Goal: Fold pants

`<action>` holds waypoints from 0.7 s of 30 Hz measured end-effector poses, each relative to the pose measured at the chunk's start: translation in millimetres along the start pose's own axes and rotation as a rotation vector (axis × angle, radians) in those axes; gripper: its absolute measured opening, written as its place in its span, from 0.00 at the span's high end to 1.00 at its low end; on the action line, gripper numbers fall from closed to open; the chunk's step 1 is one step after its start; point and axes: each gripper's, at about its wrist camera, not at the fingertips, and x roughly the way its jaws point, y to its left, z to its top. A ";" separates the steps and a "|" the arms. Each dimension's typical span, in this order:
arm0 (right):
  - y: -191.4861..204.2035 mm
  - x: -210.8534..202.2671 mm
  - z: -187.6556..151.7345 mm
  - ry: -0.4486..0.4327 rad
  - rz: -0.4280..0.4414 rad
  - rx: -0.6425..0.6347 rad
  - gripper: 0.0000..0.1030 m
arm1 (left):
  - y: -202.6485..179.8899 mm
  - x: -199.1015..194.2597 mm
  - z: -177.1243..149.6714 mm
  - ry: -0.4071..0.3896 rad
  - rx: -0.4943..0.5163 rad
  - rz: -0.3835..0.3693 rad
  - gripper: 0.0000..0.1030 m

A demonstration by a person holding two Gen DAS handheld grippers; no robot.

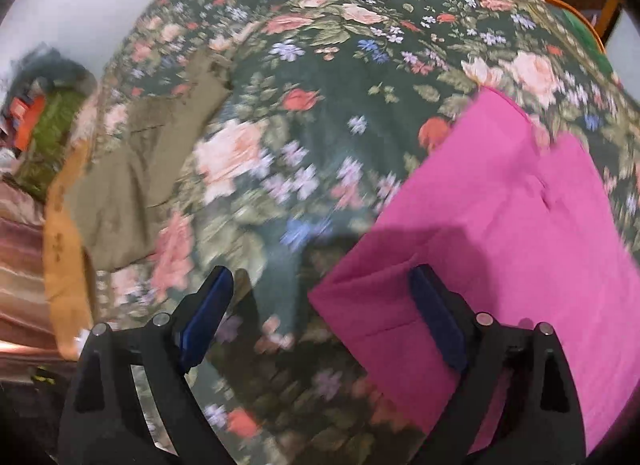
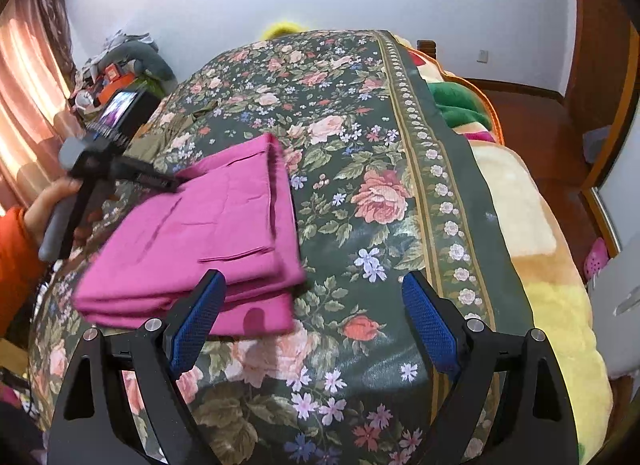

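1. Magenta pants (image 2: 192, 241) lie folded in a flat stack on the floral bedspread (image 2: 360, 137), near its left side.
2. Left gripper (image 1: 324, 317) hovers spread wide over their corner, gripping nothing.
3. Right gripper (image 2: 312, 305) hangs released just right of them.
4. Olive garment (image 1: 132, 169) lies far left.

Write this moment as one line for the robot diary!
pink pants: folded on bed | left gripper: open, empty | right gripper: open, empty

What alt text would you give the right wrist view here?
Folded pink pants lie on a floral bedspread, left of the open right gripper, which holds nothing. At far left a hand in an orange sleeve holds the left gripper at the pants' far edge; a khaki garment lies beyond.
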 end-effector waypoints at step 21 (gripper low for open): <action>17.5 26.8 16.2 0.039 0.078 -0.030 0.15 | 41.0 -75.0 -116.4 -0.121 -0.166 -0.056 0.13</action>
